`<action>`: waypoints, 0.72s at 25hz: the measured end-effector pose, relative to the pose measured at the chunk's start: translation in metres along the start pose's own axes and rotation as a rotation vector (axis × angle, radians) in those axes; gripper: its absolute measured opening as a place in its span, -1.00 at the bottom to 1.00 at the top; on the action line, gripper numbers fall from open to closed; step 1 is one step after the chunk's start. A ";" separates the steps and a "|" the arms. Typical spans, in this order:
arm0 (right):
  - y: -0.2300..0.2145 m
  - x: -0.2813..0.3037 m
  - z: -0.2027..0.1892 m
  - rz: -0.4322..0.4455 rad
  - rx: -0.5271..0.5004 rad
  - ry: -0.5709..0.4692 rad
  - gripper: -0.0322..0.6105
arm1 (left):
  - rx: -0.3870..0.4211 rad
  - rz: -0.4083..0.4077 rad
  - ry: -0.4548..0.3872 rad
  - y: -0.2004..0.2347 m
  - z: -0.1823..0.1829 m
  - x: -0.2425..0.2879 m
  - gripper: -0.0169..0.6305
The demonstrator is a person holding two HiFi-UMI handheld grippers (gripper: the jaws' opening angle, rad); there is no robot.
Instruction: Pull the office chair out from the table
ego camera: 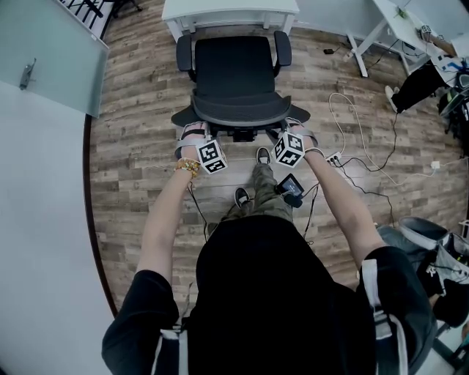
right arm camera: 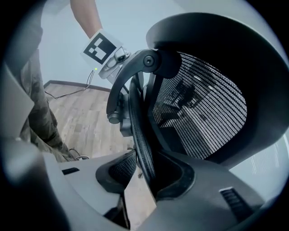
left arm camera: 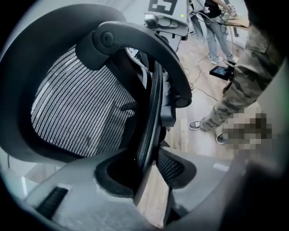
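Note:
The black office chair (ego camera: 233,67) stands with its seat toward the white table (ego camera: 231,10), its mesh backrest (ego camera: 231,111) nearest me. My left gripper (ego camera: 193,133) is on the backrest's left top edge and my right gripper (ego camera: 296,132) on its right top edge. In the left gripper view the backrest rim (left arm camera: 152,113) runs between the jaws, and the left gripper (left arm camera: 151,168) is shut on it. In the right gripper view the rim (right arm camera: 137,131) likewise sits in the right gripper (right arm camera: 144,173), which is shut on it.
A frosted glass door (ego camera: 45,51) stands at the left. Cables and a power strip (ego camera: 333,157) lie on the wood floor to the right. A second white table (ego camera: 396,22) is at the top right. My feet (ego camera: 262,155) are just behind the chair.

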State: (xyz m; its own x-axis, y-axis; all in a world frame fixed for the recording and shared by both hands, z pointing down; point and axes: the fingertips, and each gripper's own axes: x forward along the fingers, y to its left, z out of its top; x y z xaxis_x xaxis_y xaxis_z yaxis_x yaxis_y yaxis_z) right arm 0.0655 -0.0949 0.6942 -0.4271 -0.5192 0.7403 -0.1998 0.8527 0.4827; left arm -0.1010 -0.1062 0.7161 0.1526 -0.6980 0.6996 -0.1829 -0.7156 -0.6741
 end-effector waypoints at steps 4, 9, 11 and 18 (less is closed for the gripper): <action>0.003 -0.003 0.000 0.003 0.000 -0.001 -0.55 | 0.000 -0.001 -0.005 -0.003 0.001 -0.004 -0.44; 0.009 -0.008 -0.001 0.002 -0.005 -0.006 -0.55 | -0.004 0.003 -0.012 -0.011 0.003 -0.007 -0.44; 0.012 -0.010 -0.003 -0.001 -0.007 -0.009 -0.55 | -0.005 0.007 -0.007 -0.012 0.004 -0.010 -0.44; 0.016 -0.015 -0.006 -0.002 -0.017 -0.016 -0.55 | -0.010 0.003 -0.023 -0.020 0.011 -0.015 -0.44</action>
State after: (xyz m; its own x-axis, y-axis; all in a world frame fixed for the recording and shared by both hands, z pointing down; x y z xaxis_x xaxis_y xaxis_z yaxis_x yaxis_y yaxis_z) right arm 0.0742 -0.0740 0.6933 -0.4404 -0.5197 0.7321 -0.1858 0.8506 0.4919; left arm -0.0892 -0.0817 0.7165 0.1743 -0.7007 0.6918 -0.1934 -0.7132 -0.6737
